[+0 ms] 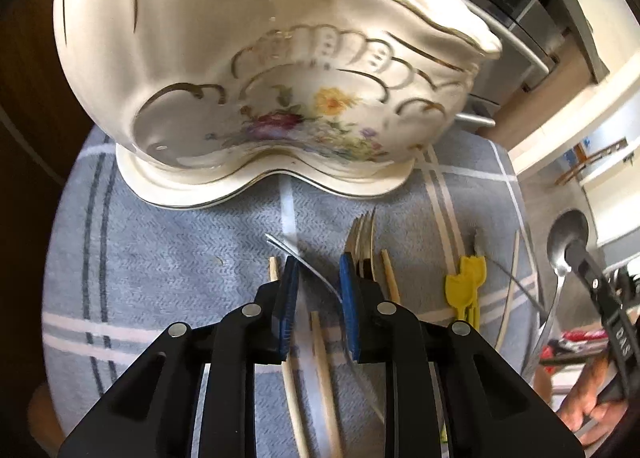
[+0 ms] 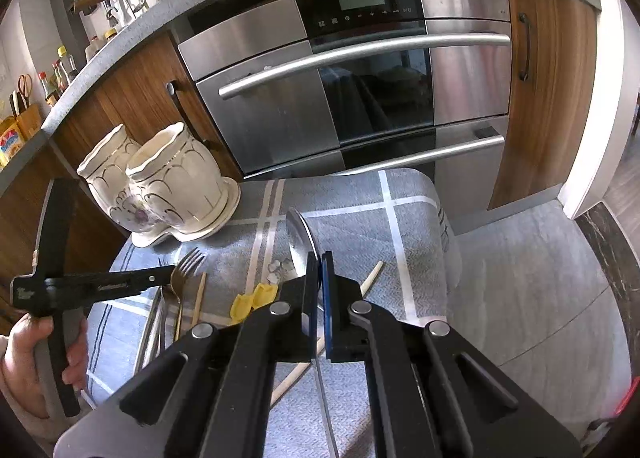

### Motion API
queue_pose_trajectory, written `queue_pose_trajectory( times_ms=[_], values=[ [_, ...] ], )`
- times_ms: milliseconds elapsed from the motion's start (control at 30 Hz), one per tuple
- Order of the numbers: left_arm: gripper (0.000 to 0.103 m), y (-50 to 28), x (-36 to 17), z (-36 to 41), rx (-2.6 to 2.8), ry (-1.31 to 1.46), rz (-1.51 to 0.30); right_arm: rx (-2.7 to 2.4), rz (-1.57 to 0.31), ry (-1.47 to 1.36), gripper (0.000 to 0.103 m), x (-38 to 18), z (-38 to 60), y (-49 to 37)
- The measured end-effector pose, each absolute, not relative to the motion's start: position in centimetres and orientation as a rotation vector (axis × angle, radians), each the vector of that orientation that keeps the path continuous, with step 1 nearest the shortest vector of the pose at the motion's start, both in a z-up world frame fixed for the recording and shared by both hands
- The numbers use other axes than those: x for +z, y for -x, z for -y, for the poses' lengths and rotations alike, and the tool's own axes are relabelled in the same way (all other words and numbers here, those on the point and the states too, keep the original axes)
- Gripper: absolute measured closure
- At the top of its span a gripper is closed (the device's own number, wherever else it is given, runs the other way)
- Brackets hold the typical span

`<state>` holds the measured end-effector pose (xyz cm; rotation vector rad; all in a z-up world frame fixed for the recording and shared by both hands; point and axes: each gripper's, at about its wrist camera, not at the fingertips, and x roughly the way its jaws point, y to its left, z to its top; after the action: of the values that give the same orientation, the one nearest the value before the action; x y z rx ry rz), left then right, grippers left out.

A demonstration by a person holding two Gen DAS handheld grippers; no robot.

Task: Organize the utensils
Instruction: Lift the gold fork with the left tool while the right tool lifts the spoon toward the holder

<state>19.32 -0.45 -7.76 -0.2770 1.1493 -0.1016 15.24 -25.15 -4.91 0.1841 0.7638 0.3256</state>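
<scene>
A cream ceramic utensil holder (image 1: 256, 70) with gold trim and painted flowers stands on the blue checked cloth (image 1: 160, 258); in the right wrist view the holder (image 2: 168, 182) shows two cups on a shared saucer. My left gripper (image 1: 318, 270) is open, low over a metal knife (image 1: 304, 258), forks (image 1: 362, 234) and wooden chopsticks (image 1: 324, 370). My right gripper (image 2: 318, 270) is shut on a metal spoon (image 2: 302, 238), held above the cloth; the spoon (image 1: 566, 242) also shows at the right of the left wrist view. Yellow plastic picks (image 1: 466, 282) lie between them.
A steel oven (image 2: 360, 98) with bar handles and wooden cabinets (image 2: 548, 78) stand beyond the table's far edge. A chopstick (image 2: 372, 274) lies under my right gripper. The grey floor (image 2: 540, 278) is to the right.
</scene>
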Motion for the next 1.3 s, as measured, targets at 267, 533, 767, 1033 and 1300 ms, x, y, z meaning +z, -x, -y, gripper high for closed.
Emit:
queue_pose_trajectory(
  times_ms=[267, 533, 767, 1033, 1300],
  values=[
    [0.094, -18.2, -6.9, -1.2, -0.173, 0.339, -1.117, 0.346, -0.725, -0.198, 0.101, -3.4, 24.7, -14.5],
    [0.100, -14.9, -3.7, -2.0, -0.315, 0.337, -1.025, 0.372, -0.670, -0.193, 0.101, -1.4, 23.3, -13.5],
    [0.101, -11.5, 0.5, -2.5, -0.421, 0.285, -0.891, 0.392, -0.579, -0.172, 0.101, 1.8, 21.2, -12.7],
    [0.101, -11.0, 5.2, -3.6, -0.443, 0.267, -0.751, 0.404, -0.463, -0.178, 0.101, 5.8, 18.1, -13.9],
    [0.101, -11.8, 9.4, -5.1, -0.476, 0.291, -0.660, 0.413, -0.374, -0.194, 0.101, 9.1, 15.2, -16.7]
  ],
)
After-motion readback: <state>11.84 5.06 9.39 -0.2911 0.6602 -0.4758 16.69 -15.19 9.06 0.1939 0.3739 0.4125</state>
